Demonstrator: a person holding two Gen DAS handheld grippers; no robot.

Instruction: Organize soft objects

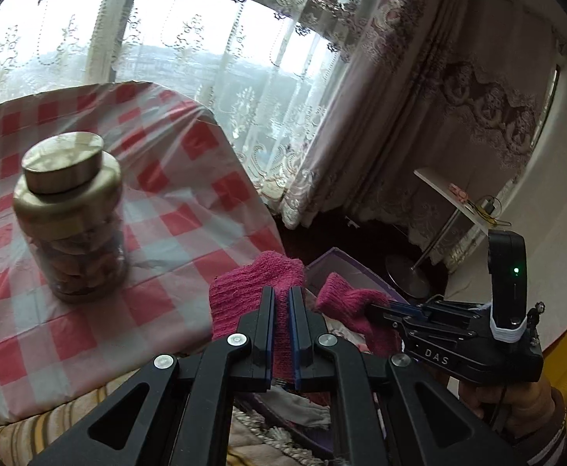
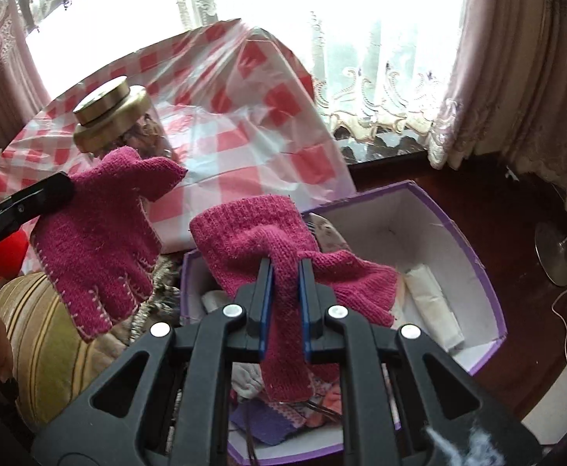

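Only the right wrist view looks into the purple box (image 2: 473, 256), with folded cloths (image 2: 433, 303) inside, above which the right gripper (image 2: 285, 268) pinches one pink glove (image 2: 252, 240), cuff toward the window, while the left gripper (image 1: 281, 295) pinches the other glove (image 2: 100, 233), fingers hanging down.

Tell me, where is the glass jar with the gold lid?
The glass jar with the gold lid stands on the red-and-white checked tablecloth, left in the left wrist view, beside the pink knitted gloves.
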